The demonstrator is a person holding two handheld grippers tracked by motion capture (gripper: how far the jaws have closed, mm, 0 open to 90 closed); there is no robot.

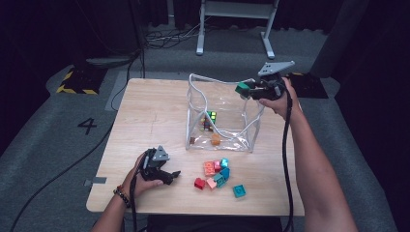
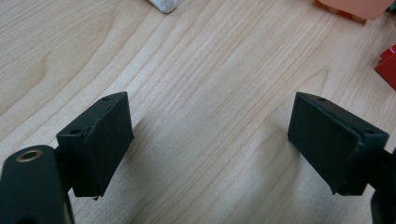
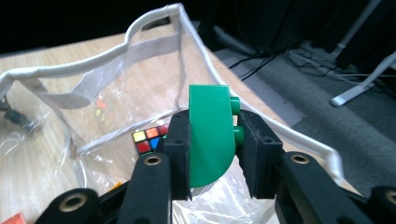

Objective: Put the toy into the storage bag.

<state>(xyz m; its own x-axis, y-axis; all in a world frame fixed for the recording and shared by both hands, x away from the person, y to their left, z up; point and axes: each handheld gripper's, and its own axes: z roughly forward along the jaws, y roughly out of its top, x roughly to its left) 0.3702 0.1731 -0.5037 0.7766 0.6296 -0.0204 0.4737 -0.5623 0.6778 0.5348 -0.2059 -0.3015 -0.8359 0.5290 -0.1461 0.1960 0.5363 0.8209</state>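
A: What's the right gripper (image 3: 212, 154) carrying?

B: A green block (image 3: 210, 135) — its fingers (image 3: 180, 154) are clamped on both flat faces, with the studs poking out toward one finger. It's up in the air at the far right rim of the clear bag (image 1: 220, 113), just above the opening.

A: How will it handle?

B: Hard plastic by the look, so probably light and rigid and it won't deform. The faces are smooth and glossy, so it could slip if the squeeze eases. Best hold is the one it has now — flat faces, pads square on, clear of the curved end.

A: Looks?

B: Solid green. One edge is straight, the lower end rounded, two studs on one side. No marks that I can see.

A: And the bag?

B: It's soft and the rim sags, so it won't guide anything in. There's a cube puzzle (image 3: 150, 139) already inside.

A: Left gripper (image 2: 210, 140)?

B: Its fingers are spread wide and empty, low over the table (image 2: 196, 70). The loose blocks (image 1: 217, 176) sit just beside it.
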